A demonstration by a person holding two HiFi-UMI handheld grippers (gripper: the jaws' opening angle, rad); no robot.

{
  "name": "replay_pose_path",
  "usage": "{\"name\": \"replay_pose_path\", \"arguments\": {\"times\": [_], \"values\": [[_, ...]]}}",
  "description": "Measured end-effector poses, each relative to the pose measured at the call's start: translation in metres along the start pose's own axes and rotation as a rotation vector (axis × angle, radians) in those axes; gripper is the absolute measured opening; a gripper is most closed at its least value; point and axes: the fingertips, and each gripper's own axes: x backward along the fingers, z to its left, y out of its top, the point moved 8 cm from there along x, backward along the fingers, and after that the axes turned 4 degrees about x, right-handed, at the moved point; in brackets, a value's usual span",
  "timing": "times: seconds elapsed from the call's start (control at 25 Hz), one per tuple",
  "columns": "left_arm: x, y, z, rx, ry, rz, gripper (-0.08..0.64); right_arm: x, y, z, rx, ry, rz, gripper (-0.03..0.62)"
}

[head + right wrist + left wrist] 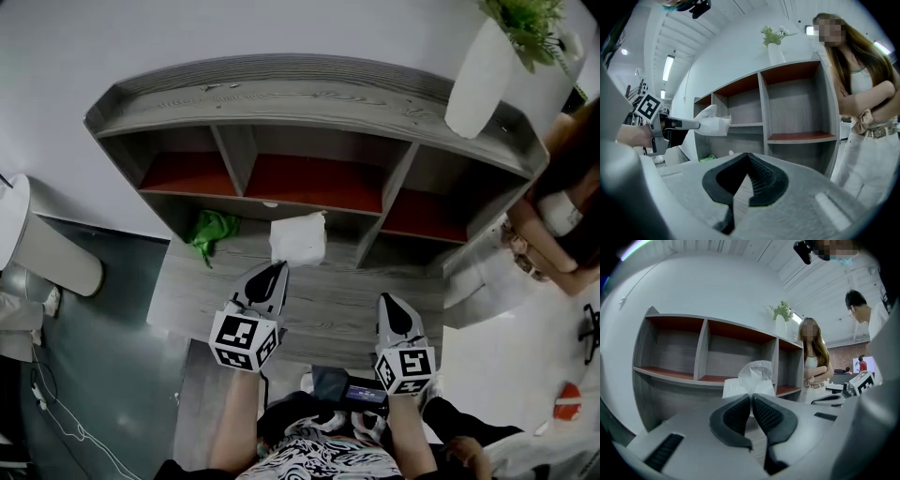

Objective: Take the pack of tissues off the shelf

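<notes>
Both pairs of jaws are together: the left gripper (280,269) pinches the pack of tissues (298,240), and the right gripper (390,302), lower right, is empty. The pack hangs straight ahead of the left tips at frame centre, before the shelf's (309,94) middle bay. Its pinched edge is hidden and its long axis is unclear.

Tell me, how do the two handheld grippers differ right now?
The left gripper pinches the pack of tissues; the right gripper holds nothing. The left gripper reaches farther toward the shelf; the right gripper sits back, nearer the person's body. Shared: both have their jaws closed, and both point toward the shelf.
</notes>
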Motion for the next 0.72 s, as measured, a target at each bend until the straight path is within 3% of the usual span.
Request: {"name": "replay_pose_path", "arguments": {"times": [0.72], "values": [[-0.004,-0.072,0.000,0.004,-0.056,0.133,0.020,0.006,-0.040,-0.007,-0.001,-0.024,0.106,0.005]]}}
